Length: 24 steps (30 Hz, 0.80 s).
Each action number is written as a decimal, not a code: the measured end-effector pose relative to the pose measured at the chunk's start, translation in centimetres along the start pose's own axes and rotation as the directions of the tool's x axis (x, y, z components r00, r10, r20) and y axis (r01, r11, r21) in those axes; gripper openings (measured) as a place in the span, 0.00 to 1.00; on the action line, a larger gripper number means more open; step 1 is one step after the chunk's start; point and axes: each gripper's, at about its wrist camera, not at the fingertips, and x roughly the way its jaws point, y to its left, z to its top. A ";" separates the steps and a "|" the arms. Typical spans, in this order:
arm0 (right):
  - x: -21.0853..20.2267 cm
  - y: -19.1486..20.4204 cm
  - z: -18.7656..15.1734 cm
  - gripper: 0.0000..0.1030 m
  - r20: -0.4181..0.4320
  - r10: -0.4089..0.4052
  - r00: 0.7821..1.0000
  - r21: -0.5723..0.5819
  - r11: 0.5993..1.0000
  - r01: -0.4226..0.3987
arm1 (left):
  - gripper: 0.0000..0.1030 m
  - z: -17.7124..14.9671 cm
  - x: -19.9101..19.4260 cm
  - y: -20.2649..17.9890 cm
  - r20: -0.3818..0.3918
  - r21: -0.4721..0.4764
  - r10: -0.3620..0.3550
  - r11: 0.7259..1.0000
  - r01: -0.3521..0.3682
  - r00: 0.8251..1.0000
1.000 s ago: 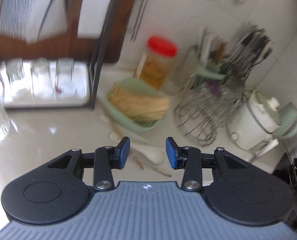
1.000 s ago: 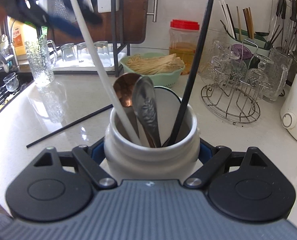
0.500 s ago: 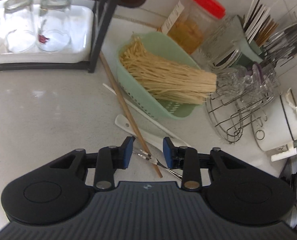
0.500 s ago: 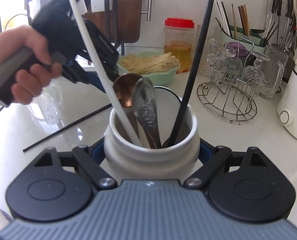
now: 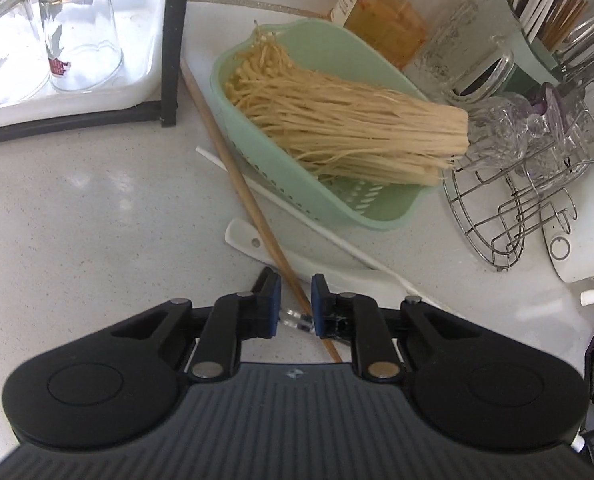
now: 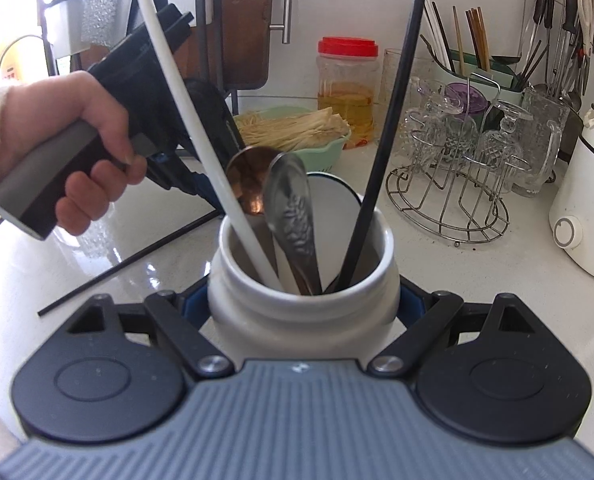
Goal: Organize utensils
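Note:
My left gripper is low over the counter, its jaws closing. A wooden chopstick and the end of a small metal fork lie in the narrow gap; the pads do not press on either. A white spoon and a white chopstick lie just beyond. My right gripper is shut on a white ceramic jar holding a white chopstick, a black chopstick, a copper spoon and a silver spoon. A black chopstick lies on the counter to its left.
A green colander of pale strands sits behind the utensils. A wire glass rack stands to the right and a white tray of upturned glasses to the left. A red-lidded jar and a white appliance stand at the back.
My left gripper has come down to the counter, and its jaws have narrowed around the wooden chopstick and fork. The right gripper and jar have stayed still.

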 end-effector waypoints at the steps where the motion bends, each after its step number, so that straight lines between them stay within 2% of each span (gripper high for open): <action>1: 0.0 0.0 0.0 0.88 0.000 0.001 1.000 0.000 1.000 -0.001 | 0.18 0.0 0.1 -0.1 0.004 -0.005 0.004 1.000 -0.004 1.000; 3: 0.0 0.0 0.0 0.88 0.001 0.001 1.000 -0.001 1.000 -0.001 | 0.18 0.1 0.1 -0.2 0.007 -0.005 0.013 1.000 -0.013 1.000; 5: 0.0 0.0 0.0 0.88 0.002 0.002 1.000 -0.002 1.000 -0.002 | 0.13 0.2 0.2 -0.3 0.005 -0.010 0.021 1.000 -0.021 1.000; 11: 0.2 -0.4 0.3 0.88 -0.006 0.013 1.000 -0.004 1.000 -0.013 | 0.11 0.0 -0.6 -0.4 0.014 -0.006 0.046 0.999 -0.046 0.999; 20: 0.7 -0.9 0.4 0.88 0.001 0.046 0.999 -0.029 0.999 -0.046 | 0.06 -1.4 -4.6 -0.3 0.056 -0.031 0.079 0.996 -0.078 0.995; 24: 0.9 -1.2 0.5 0.88 0.006 0.066 0.998 -0.043 0.997 -0.066 | 0.05 -3.1 -6.7 -1.0 0.068 -0.027 0.096 0.995 -0.095 0.993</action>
